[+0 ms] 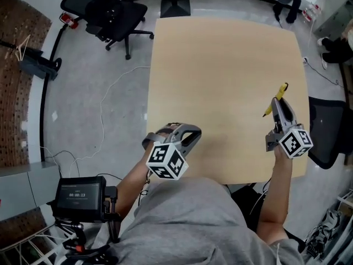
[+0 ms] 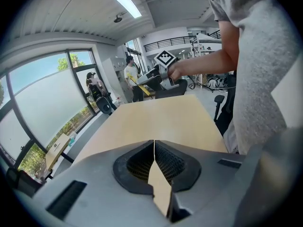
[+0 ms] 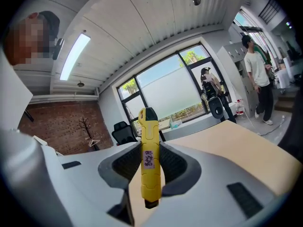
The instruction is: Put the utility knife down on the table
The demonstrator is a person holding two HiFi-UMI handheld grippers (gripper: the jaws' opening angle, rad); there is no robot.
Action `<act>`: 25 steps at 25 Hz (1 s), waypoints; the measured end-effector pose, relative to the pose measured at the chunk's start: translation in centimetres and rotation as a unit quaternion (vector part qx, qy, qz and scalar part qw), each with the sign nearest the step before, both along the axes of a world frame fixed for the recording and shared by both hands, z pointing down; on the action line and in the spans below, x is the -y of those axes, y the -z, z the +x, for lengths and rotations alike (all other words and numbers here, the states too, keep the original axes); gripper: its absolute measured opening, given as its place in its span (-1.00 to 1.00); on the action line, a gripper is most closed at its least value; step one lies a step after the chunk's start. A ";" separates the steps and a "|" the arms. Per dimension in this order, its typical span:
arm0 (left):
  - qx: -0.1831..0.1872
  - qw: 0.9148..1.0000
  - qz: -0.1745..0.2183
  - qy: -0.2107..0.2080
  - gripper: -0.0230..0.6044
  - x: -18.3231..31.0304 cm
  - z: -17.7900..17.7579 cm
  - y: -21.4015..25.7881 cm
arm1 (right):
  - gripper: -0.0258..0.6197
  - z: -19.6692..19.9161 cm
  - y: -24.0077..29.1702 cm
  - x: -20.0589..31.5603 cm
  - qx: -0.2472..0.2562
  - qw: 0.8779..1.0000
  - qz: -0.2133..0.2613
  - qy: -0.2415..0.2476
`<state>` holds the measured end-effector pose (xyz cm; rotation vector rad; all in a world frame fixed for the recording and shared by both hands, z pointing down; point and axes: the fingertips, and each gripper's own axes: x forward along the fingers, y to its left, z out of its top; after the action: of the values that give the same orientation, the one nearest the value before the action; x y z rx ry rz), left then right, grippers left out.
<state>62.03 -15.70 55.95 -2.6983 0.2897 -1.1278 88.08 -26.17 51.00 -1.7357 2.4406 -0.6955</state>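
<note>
A yellow utility knife (image 3: 149, 155) with a black tip stands clamped between the jaws of my right gripper (image 3: 150, 162), which is shut on it. In the head view the knife (image 1: 277, 96) sticks out forward from the right gripper (image 1: 281, 108), held over the right part of the light wooden table (image 1: 220, 81). My left gripper (image 1: 177, 134) hangs over the table's near left edge, shut with nothing in it; its pads meet in the left gripper view (image 2: 154, 148). From there the right gripper with the knife (image 2: 142, 86) shows far across the table.
A black office chair (image 1: 107, 12) stands on the grey floor at the back left, another chair (image 1: 328, 131) at the table's right. A device with a screen (image 1: 80, 195) sits on a stand at lower left. People stand by the windows (image 3: 258, 65).
</note>
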 end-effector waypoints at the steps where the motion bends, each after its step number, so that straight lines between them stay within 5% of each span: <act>1: 0.001 1.000 -0.001 0.000 -0.91 -0.2 -0.2 -0.1 | -0.55 0.1 -0.9 0.4 -0.014 1.000 -0.006 0.002; 9: 0.007 1.000 -0.015 0.001 -0.91 -0.3 0.3 -0.6 | -0.55 3.0 -8.1 3.6 -0.125 0.987 -0.092 0.041; 25: 0.024 0.999 -0.033 0.023 -0.91 0.1 -1.1 -1.9 | -0.55 4.3 -20.5 11.1 -0.268 0.937 -0.214 0.070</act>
<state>60.92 -15.76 57.83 -2.7294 0.3133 -1.2347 92.35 -37.22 71.50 -2.1600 2.9696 -0.9313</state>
